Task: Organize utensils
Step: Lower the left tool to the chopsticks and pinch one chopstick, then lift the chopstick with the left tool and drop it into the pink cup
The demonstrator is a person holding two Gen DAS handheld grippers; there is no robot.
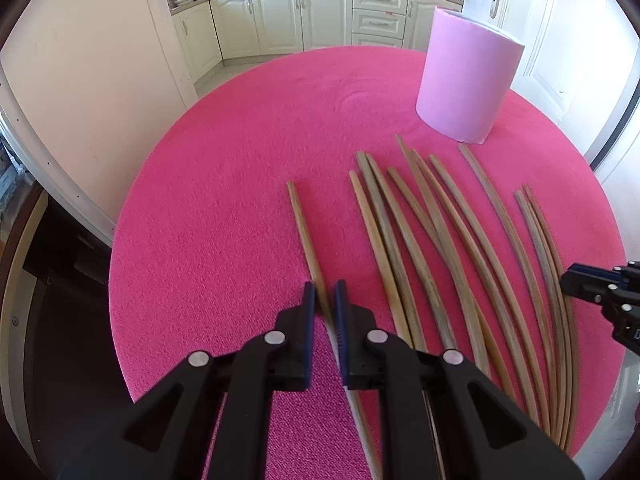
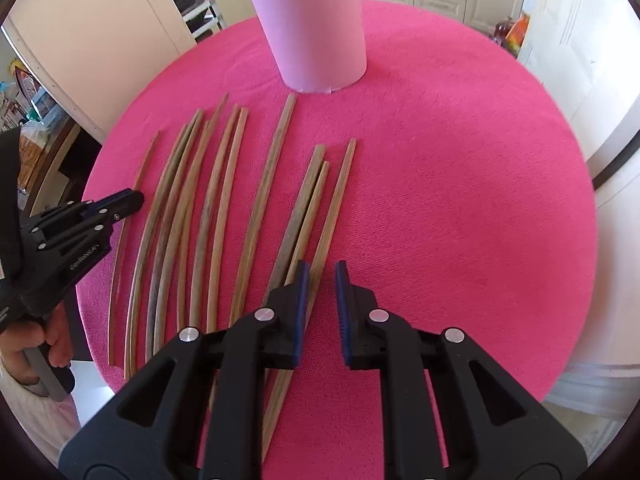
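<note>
In your left wrist view, the left tool (image 1: 324,300) is clamped on the lone chopstick (image 1: 306,232) lying apart from the other chopsticks (image 1: 440,248) on the counter (image 1: 220,200); gripped near one end, it may swing or slip on the way to the pink holder (image 1: 466,80) ahead. In your right wrist view, the right tool (image 2: 322,280) stands nearly together over the outermost chopstick (image 2: 334,200), and I cannot tell whether the pads press it; it may drag neighbours.
</note>
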